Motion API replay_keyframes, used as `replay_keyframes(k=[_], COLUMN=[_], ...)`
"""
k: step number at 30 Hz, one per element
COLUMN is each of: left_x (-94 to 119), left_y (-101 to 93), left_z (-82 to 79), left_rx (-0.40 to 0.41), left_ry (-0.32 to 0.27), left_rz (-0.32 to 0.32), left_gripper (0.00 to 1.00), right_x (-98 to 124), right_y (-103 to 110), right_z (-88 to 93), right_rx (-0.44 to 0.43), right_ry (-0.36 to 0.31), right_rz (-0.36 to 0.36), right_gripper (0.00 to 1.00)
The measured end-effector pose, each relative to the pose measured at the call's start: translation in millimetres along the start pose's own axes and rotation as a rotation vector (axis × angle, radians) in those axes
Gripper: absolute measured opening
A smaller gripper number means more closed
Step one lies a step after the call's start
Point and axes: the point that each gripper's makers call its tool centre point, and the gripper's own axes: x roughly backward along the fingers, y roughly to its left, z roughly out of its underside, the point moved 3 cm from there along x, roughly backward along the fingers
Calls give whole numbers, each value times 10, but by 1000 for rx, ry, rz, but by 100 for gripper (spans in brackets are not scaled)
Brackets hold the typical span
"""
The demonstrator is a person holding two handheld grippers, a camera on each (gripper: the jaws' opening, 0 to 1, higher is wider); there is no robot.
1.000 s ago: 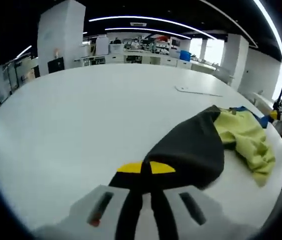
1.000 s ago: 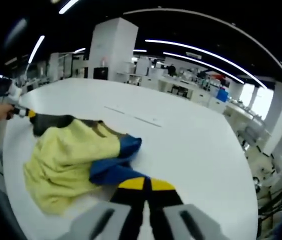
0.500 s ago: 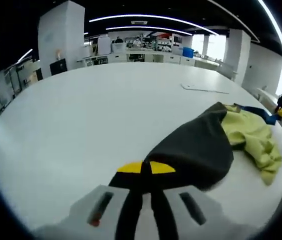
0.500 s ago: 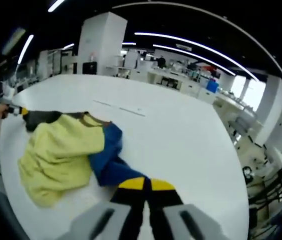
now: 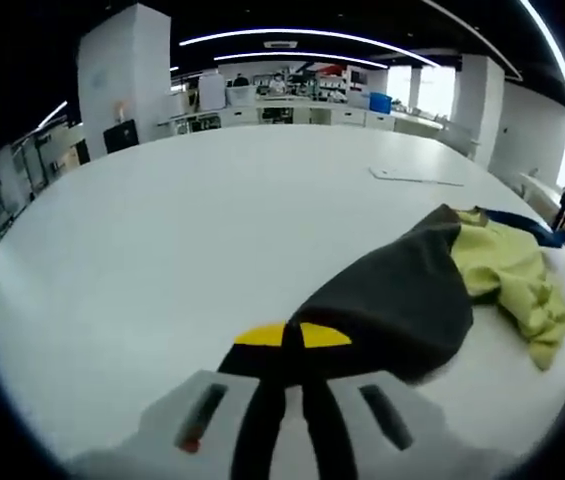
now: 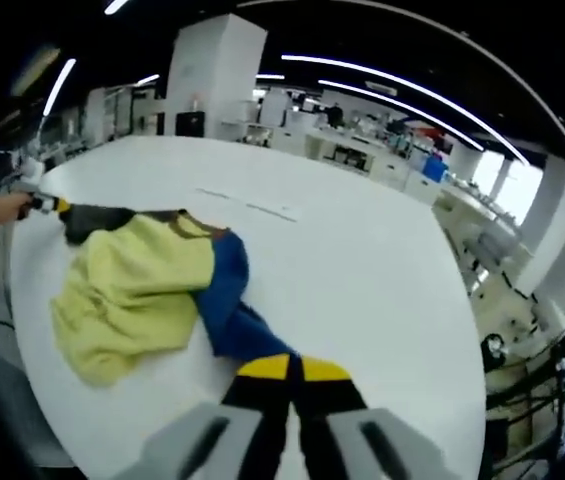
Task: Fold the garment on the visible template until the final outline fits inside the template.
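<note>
Left gripper view: the left tool (image 5: 292, 338) has its yellow-tipped jaws closed together on the dark grey fabric end of the crumpled yellow, grey and blue garment (image 5: 432, 290), which lies on the white round desk (image 5: 182, 230) towards its edge, well apart from the thin outlined template (image 5: 414, 178) marked farther across the surface. Right gripper view: the right tool (image 6: 292, 368) is likewise clamped tight on the blue fabric end of the garment (image 6: 152, 285), with the other tool (image 6: 37, 203) at the far grey end. Holding opposite ends in this way appears intended to spread the bunched cloth flat before any fold; no fold is yet made, by my judgement.
</note>
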Motion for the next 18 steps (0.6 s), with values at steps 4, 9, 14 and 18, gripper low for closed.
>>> replay_keyframes(k=[4,9,14,18], left_x=[-7,-37,-66,-54], left_y=[35,64,93,90], left_z=[-9,-18,-28,-28], left_rx=[-2,-7,-13,-15], left_ry=[1,4,6,5], left_rz=[-8,-9,-9,-13], left_gripper=[0,0,0,0], right_x=[69,97,47,-23], right_y=[-101,-243,-413,-482], right_z=[30,131,332,514], right_rx=[25,-2,-29,-47], right_ry=[21,62,135,188], right_rz=[13,44,70,84], right_gripper=[0,0,0,0])
